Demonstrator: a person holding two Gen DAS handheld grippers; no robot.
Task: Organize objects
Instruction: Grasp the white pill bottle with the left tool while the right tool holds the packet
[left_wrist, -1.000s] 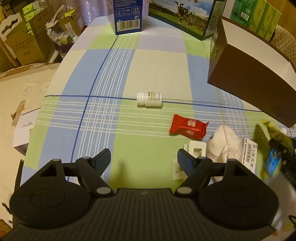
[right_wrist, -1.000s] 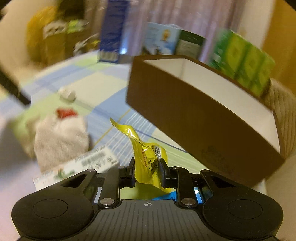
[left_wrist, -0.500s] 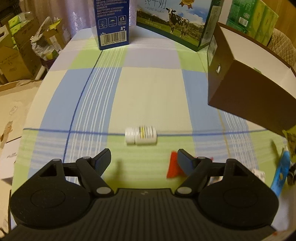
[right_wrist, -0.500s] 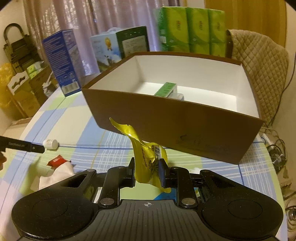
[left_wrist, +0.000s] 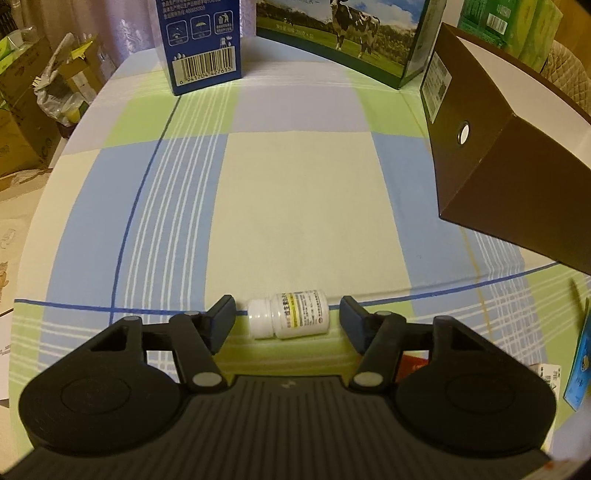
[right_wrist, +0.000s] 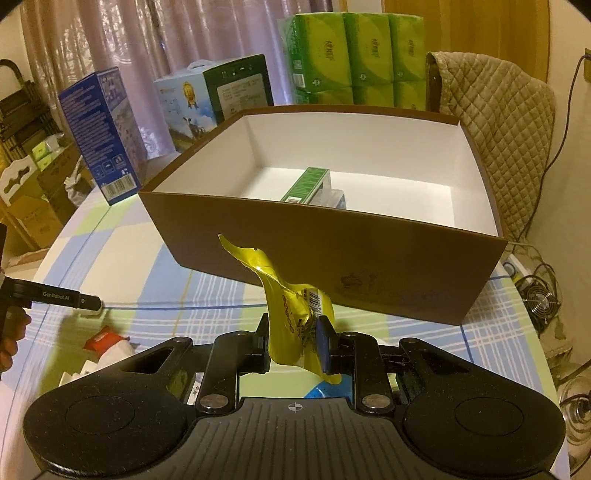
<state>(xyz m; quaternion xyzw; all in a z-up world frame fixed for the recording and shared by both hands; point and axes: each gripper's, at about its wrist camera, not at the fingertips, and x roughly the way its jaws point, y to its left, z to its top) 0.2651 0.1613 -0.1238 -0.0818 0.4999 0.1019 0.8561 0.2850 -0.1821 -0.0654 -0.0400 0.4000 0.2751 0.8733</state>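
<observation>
Left gripper (left_wrist: 287, 309): fingers spread wide, a white pill bottle (left_wrist: 288, 314) lying on its side between them, touching neither.
Right gripper (right_wrist: 291, 341): clamped on a crumpled yellow wrapper (right_wrist: 286, 310), held just before the near wall of the brown box (right_wrist: 332, 254).
Brown box: open-topped, on the table's right side; a green carton (right_wrist: 304, 184) lies inside.
Table (left_wrist: 295, 206): checked cloth; red packet (right_wrist: 101, 338) near its front edge.

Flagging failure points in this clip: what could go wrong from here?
The small white pill bottle lies on its side between the open left gripper fingers, unpinched; closing on its ends could roll or squirt it away. The crumpled yellow foil wrapper, clamped in the right gripper, sits below the rim of the brown cardboard box and may snag it.
</observation>
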